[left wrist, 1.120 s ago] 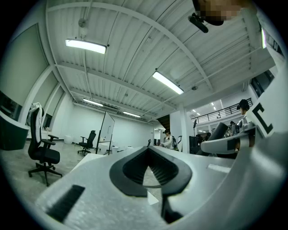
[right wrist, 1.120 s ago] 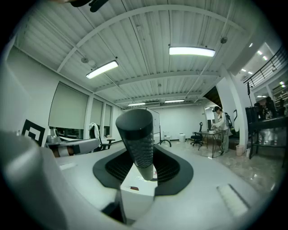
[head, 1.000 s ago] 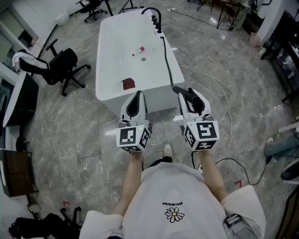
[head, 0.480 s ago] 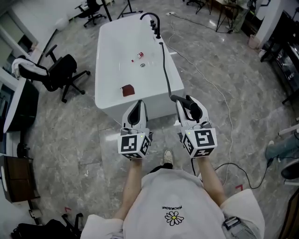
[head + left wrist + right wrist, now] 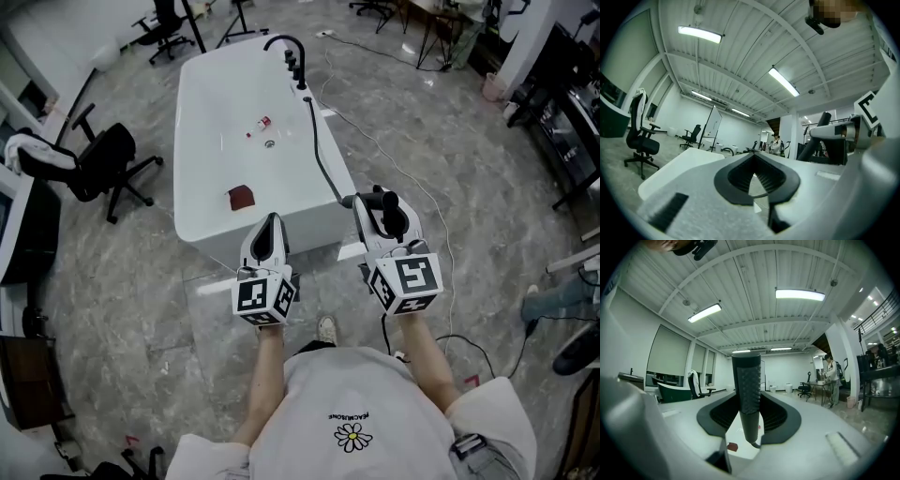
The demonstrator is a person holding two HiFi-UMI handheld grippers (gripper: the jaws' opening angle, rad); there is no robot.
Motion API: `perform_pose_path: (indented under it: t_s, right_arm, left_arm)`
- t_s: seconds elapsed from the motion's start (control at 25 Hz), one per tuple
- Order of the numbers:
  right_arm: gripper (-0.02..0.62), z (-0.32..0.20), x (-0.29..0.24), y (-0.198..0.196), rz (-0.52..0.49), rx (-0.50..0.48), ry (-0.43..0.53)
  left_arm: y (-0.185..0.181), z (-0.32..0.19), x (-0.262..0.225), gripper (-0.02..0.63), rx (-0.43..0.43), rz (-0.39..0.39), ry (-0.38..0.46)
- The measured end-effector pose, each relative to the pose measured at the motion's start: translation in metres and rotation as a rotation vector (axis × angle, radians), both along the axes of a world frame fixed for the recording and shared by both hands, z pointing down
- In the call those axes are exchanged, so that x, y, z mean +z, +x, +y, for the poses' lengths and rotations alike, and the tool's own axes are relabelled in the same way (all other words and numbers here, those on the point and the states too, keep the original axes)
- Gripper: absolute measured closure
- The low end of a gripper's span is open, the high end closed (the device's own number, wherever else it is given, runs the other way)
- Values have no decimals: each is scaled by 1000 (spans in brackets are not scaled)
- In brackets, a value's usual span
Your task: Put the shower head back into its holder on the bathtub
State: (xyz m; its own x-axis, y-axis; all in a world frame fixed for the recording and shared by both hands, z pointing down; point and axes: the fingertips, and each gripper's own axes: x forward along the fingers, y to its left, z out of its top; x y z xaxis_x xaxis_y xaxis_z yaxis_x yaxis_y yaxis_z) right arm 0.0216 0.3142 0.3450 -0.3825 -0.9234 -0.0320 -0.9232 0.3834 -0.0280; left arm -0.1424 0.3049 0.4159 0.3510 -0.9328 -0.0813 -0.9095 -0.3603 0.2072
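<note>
The white bathtub (image 5: 192, 202) stretches away from me in the head view. A black tap (image 5: 284, 44) and black fittings (image 5: 301, 77) stand at its far right end. A black hose (image 5: 320, 159) runs along the right rim to the black shower head (image 5: 391, 217), on which my right gripper (image 5: 381, 204) is shut, just past the tub's near right corner. In the right gripper view the ribbed handle (image 5: 747, 394) stands upright between the jaws of my right gripper (image 5: 749, 416). My left gripper (image 5: 271, 223) (image 5: 754, 171) is shut and empty over the tub's near end.
Inside the tub lie a small red and white bottle (image 5: 258, 124), the drain (image 5: 270, 143) and a dark red object (image 5: 241, 197). A black office chair (image 5: 98, 159) stands to the left. Cables (image 5: 403, 169) trail over the marble floor at the right.
Both grippers have moved forward toward the tub's near end, the left one sinking a little. The right one still holds the shower head.
</note>
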Motion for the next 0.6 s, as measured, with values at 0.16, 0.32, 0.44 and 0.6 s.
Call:
perform_pose_path:
  t_s: [0.16, 0.32, 0.44, 0.6]
  right_arm:
    - [454, -12, -38, -7, 12, -4, 81]
    - [454, -22, -50, -21, 26, -25, 100]
    - [454, -31, -43, -23, 30, -31, 80]
    - [454, -45, -32, -20, 32, -36, 44]
  left_arm:
    - [20, -16, 4, 604, 74, -28, -49]
    - [37, -28, 6, 604, 136, -68, -73]
    - [41, -31, 7, 604, 137, -71, -69]
    - [38, -39, 16, 604, 124, -73, -96]
